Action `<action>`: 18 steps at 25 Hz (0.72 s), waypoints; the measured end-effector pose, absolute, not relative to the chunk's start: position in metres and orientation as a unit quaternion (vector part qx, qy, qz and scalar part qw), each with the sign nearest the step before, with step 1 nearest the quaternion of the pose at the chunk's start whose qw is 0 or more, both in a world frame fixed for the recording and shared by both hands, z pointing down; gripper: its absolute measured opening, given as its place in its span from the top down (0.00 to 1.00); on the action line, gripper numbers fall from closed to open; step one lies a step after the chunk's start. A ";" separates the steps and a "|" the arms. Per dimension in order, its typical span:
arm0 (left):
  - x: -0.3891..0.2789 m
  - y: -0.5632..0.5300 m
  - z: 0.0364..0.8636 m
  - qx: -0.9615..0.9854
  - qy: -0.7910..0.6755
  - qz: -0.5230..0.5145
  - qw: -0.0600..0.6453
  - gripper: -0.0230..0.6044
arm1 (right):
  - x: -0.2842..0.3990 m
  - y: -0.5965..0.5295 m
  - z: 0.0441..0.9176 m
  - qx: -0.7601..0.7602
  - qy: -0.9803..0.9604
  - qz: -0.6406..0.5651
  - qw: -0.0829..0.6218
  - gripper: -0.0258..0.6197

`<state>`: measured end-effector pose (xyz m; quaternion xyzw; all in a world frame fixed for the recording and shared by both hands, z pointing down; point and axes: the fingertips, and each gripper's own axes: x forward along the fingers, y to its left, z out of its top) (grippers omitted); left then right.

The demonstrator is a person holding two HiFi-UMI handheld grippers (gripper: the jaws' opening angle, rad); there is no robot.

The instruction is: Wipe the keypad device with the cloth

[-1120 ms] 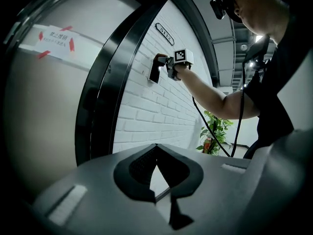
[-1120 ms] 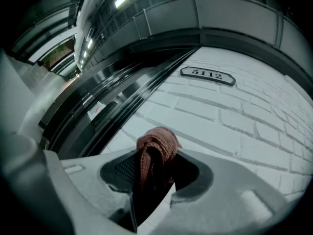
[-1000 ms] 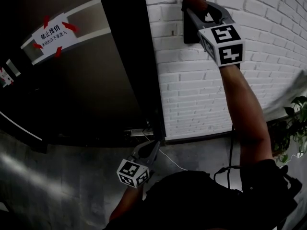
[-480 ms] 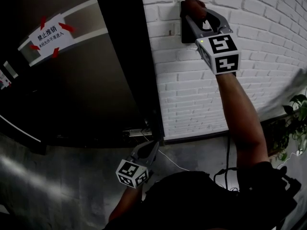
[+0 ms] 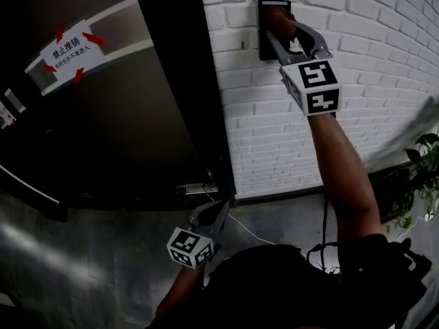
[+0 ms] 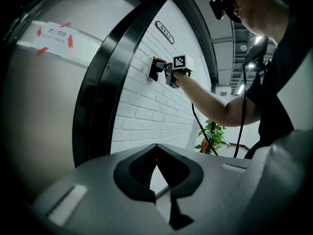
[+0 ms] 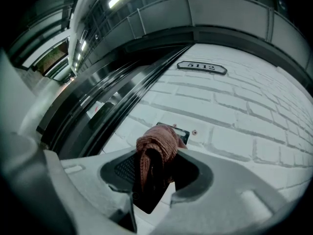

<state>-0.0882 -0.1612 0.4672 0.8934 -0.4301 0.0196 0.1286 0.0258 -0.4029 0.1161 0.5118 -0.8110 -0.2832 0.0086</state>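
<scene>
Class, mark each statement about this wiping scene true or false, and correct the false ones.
1. The right gripper holds a reddish cloth. True.
2. The keypad device is mounted on the dark door. False: it sits on the white brick wall beside the door.
3. The left gripper grips a second cloth. False: it is shut and empty, hanging low.
4. A leafy plant stands at the right of the head view. True.
</scene>
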 end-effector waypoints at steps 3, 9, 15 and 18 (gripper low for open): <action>-0.086 -0.162 0.468 0.894 -0.428 0.021 0.129 0.94 | 0.026 -0.403 0.123 0.513 -0.812 -0.279 0.006 0.73; -0.086 -0.163 0.468 0.895 -0.427 0.022 0.125 0.94 | 0.027 -0.403 0.142 0.513 -0.813 -0.274 0.012 0.73; -0.085 -0.163 0.464 0.895 -0.427 0.020 0.128 0.94 | 0.027 -0.404 0.166 0.510 -0.818 -0.265 0.031 0.73; -0.085 -0.162 0.465 0.895 -0.427 0.021 0.126 0.94 | 0.027 -0.403 0.176 0.507 -0.822 -0.255 0.040 0.73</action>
